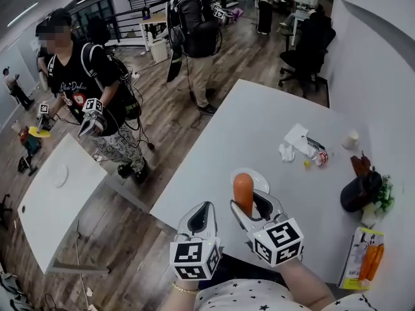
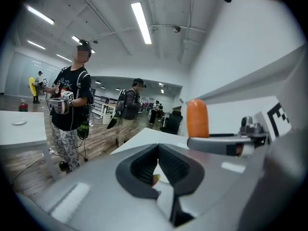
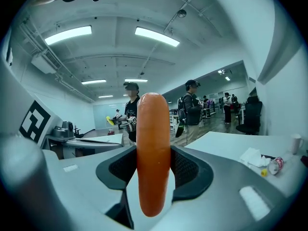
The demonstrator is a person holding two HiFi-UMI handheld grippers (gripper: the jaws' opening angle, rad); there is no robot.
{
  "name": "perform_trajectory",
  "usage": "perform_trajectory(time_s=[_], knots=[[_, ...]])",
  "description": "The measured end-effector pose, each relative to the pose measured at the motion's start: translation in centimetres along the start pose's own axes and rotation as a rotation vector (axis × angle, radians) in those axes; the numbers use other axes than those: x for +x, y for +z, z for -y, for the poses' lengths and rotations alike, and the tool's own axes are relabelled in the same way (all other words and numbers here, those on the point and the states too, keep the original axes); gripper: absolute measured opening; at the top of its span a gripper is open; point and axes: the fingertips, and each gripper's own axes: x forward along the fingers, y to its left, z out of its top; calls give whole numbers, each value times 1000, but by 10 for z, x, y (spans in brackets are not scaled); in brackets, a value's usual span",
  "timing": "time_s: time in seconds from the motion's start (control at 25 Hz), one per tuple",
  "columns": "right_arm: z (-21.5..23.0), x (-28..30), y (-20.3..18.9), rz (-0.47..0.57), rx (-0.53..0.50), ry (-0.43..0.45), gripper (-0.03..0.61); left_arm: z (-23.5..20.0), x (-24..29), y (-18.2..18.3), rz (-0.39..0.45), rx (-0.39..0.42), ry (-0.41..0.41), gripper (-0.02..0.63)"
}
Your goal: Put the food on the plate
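Observation:
An orange sausage-shaped piece of food [image 1: 243,190] stands upright between the jaws of my right gripper [image 1: 250,204], which is shut on it. It hangs over the near edge of a small white plate [image 1: 263,182] on the white table [image 1: 259,122]. In the right gripper view the food [image 3: 153,124] fills the middle of the right gripper [image 3: 153,153], both pads pressed on its sides. My left gripper [image 1: 204,209] hovers just left of it at the table's front edge, shut with nothing in it. In the left gripper view the left gripper [image 2: 157,150] shows its tips meeting, with the food [image 2: 197,119] to the right.
On the table's right side are a crumpled tissue [image 1: 293,141], a small can [image 1: 319,156], a white cup [image 1: 351,139], a black pot with greenery [image 1: 360,190] and a yellow pack of carrots [image 1: 364,258]. People stand on the wooden floor left of the table, near another white table [image 1: 58,193].

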Motion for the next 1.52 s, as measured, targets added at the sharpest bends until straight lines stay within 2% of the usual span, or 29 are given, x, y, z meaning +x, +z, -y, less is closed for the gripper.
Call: perform_trajectory(time_s=[0.2, 0.32, 0.56, 0.76, 1.04, 1.28, 1.52], knots=[[41, 2, -15, -49, -2, -63, 212, 15, 29, -12, -39, 11, -68, 8], [63, 10, -26, -105, -23, -58, 212, 14, 45, -12, -46, 4, -85, 8], [116, 38, -77, -358, -180, -19, 212, 7, 79, -19, -58, -16, -103, 8], [137, 67, -128, -589, -192, 58, 212, 11, 97, -34, -87, -23, -130, 8], [156, 108, -190, -893, -297, 145, 212, 17, 115, -44, -117, -21, -152, 8], [157, 132, -211, -997, -302, 185, 212, 13, 119, -55, -152, -37, -149, 8], [160, 139, -215, -1012, -311, 182, 212, 12, 121, -61, -166, -43, -145, 8]])
